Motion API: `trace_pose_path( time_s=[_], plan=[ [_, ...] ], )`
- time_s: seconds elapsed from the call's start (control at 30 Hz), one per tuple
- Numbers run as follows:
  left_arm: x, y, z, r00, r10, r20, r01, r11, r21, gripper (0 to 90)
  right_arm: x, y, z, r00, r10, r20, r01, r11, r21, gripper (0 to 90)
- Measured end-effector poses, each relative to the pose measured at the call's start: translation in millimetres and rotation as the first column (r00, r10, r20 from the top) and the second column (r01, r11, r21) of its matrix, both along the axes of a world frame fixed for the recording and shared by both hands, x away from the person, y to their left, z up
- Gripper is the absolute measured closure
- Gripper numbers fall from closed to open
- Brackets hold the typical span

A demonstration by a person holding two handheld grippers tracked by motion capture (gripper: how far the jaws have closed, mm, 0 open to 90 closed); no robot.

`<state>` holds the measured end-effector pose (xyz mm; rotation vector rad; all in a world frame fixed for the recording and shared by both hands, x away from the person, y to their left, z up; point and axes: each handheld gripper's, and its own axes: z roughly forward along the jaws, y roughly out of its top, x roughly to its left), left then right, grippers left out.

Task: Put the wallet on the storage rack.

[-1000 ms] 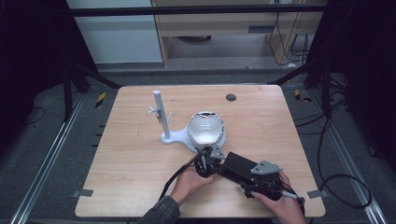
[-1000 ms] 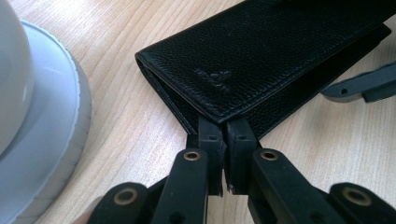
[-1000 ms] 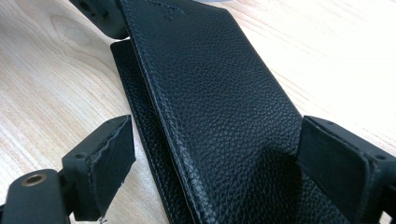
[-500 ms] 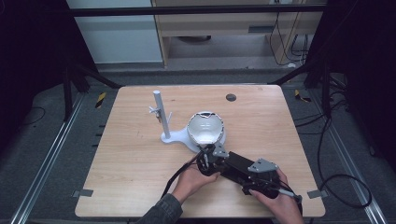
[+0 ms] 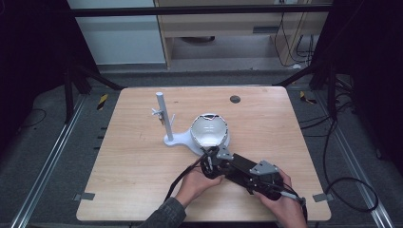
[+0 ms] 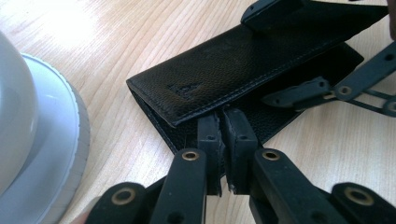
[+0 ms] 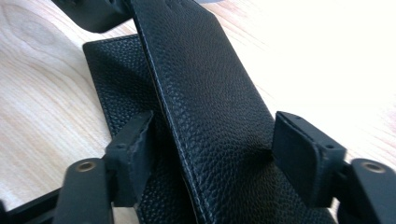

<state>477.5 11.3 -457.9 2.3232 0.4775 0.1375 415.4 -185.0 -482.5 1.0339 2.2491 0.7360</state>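
Pinching the wallet's (image 6: 224, 79) lower flap, left jaws narrow; right jaws wide, straddling its top.

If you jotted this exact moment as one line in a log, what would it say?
left hand-held gripper: shut on wallet edge | right hand-held gripper: open, jaws either side of the raised flap | black wallet: on table, part-open | white bowl: beside it

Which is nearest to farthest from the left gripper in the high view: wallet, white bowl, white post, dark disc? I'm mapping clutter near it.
From the left gripper:
1. Black wallet, at the gripper, just to its right.
2. White bowl, just beyond it, toward the table's middle.
3. White post, farther back and to the left.
4. Dark disc, near the far edge.
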Motion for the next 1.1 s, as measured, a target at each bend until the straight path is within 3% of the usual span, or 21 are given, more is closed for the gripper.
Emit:
trace_pose_path(
  time_s=[0.17, 0.2, 0.3, 0.33, 0.47, 0.83, 1.1],
  plan=[
    [-1.0, -0.2, 0.9, 1.0000, 0.004, -0.006, -0.004, 1.0000, 0.003, 82.6, -0.3, 0.9, 0.8, 0.9997, -0.008, 0.025, 0.009, 0.9993, -0.037, 45.8],
    [-1.6, -0.3, 0.6, 0.9999, 0.007, -0.008, -0.007, 0.9999, 0.008, 76.4, -0.5, 1.2, 1.2, 0.9992, -0.009, 0.040, 0.011, 0.9980, -0.063, 53.6],
    [-3.5, 1.1, 0.7, 0.9993, 0.036, 0.011, -0.036, 0.9989, 0.030, 63.1, -0.8, 1.7, 1.2, 0.9987, -0.001, 0.052, 0.005, 0.9962, -0.087, 58.7],
    [-3.4, 3.6, 0.2, 0.9983, 0.058, 0.010, -0.058, 0.9979, 0.029, 58.7, -2.0, 2.9, 2.0, 0.9969, 0.011, 0.078, -0.001, 0.9924, -0.123, 66.0],
    [-4.2, 9.9, -1.3, 0.9966, 0.077, 0.029, -0.078, 0.9960, 0.044, 47.4, -3.1, 3.1, 4.8, 0.9917, 0.024, 0.127, -0.005, 0.9893, -0.146, 76.7],
    [-1.2, 17.5, -5.3, 0.9950, 0.099, 0.007, -0.099, 0.9950, 0.013, 25.3, -1.6, -0.5, 7.3, 0.9875, 0.040, 0.152, -0.018, 0.9895, -0.143, 81.1],
    [-0.2, 17.7, -8.2, 0.9960, 0.087, -0.022, -0.087, 0.9961, 0.014, 17.1, -1.5, -2.7, 8.7, 0.9857, 0.043, 0.163, -0.020, 0.9905, -0.136, 82.0]
  ],
)
